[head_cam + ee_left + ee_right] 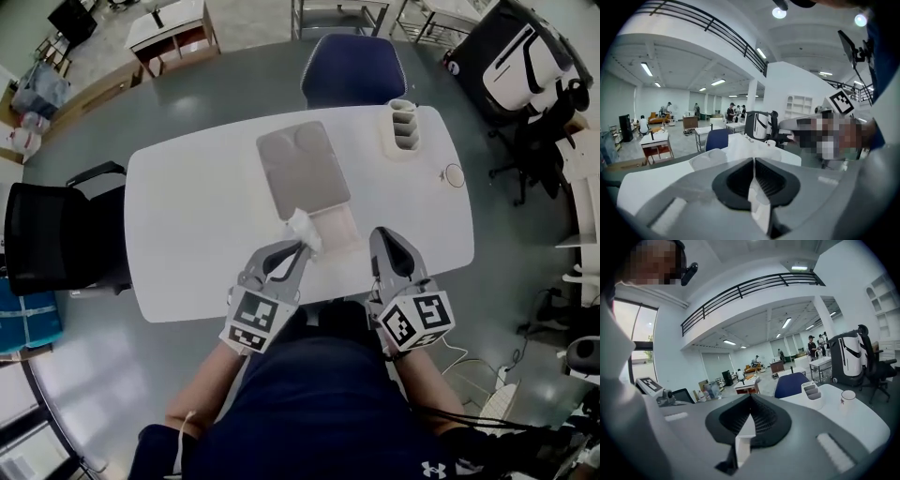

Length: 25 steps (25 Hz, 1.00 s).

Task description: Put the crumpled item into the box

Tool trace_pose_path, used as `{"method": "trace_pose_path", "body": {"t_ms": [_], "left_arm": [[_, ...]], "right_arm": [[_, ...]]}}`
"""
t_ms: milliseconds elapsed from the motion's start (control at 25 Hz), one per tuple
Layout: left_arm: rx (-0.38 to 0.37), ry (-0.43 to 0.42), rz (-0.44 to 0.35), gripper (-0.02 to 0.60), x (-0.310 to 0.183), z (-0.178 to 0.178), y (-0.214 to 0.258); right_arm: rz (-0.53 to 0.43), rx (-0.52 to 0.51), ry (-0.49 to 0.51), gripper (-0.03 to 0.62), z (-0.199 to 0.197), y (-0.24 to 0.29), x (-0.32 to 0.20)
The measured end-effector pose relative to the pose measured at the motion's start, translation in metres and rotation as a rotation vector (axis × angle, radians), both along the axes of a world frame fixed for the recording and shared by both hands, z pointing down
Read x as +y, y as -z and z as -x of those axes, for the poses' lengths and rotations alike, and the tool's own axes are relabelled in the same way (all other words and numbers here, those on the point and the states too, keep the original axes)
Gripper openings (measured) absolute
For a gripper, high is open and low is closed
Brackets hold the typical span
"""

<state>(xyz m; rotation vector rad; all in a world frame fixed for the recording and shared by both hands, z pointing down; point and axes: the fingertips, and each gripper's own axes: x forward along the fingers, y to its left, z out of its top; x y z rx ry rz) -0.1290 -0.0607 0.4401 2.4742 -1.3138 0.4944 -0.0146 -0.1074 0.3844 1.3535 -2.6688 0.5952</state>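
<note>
The crumpled item [303,230], a white wad with no clear long axis, sits at the tip of our left gripper [298,248], whose jaws are clenched on it; in the left gripper view the white paper bulges just past the closed jaws. The box [339,232], a pale shallow tray, lies just to the right of the wad and slightly beyond it, so we judge the coming move to be a short carry rightward and forward over its near-left corner. We cannot tell how high the wad hangs above the rim. The box's long axis runs away from us, continued by the grey lid [302,169] lying flat behind it. Our left gripper is the nearer one; our right gripper [380,234] rests just beside the box's right edge, jaws closed on nothing.

The white surface [187,216] also carries an organiser [403,127] and a cup [454,175] at its far right. A blue chair [353,70] stands beyond, and a black chair [52,234] to the left.
</note>
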Motion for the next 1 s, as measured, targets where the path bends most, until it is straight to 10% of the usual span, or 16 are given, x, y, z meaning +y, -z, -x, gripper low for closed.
{"method": "trace_pose_path", "body": {"t_ms": [1000], "left_arm": [[-0.197,-0.085,0.338,0.015,-0.037,-0.051,-0.145]], "right_arm": [[0.15,-0.033,-0.039,0.002,-0.056,-0.056,-0.037]]}}
